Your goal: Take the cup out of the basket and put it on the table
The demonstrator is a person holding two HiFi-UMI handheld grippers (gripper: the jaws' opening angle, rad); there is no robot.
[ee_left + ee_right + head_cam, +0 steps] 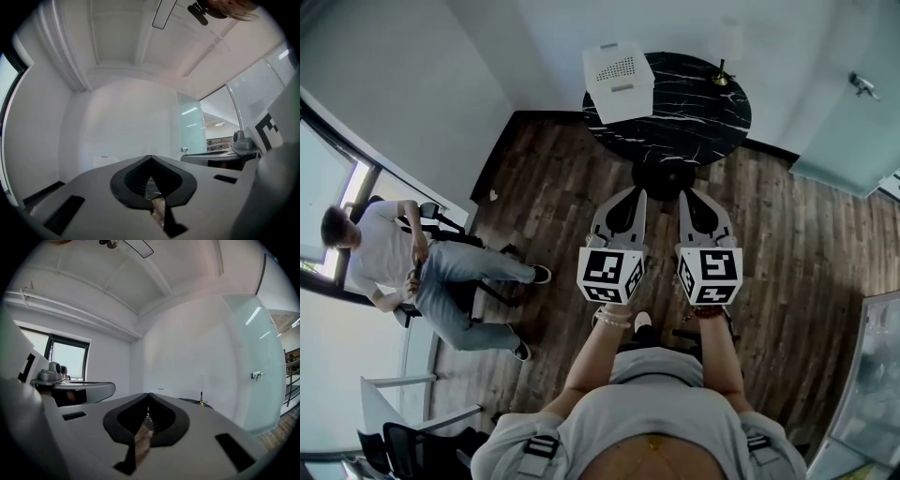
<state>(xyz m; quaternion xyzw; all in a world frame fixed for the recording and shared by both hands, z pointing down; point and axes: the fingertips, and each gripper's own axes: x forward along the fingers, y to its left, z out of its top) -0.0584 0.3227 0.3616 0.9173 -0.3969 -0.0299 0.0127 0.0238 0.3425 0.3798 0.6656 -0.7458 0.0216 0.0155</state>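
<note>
A white perforated basket with a lid stands on the left part of a round black marble table at the top of the head view. No cup shows in any view. My left gripper and right gripper are held side by side over the wooden floor, pointing level at the table's near edge and short of it. Both have their jaws together with nothing between them. The left gripper view shows its tips closed against a white wall. The right gripper's tips are closed too, with the table's edge just beyond.
A small brass object stands on the table's far right. A person sits on a chair at the left by the window. A frosted glass door is at the right, and dark chairs are at the lower left.
</note>
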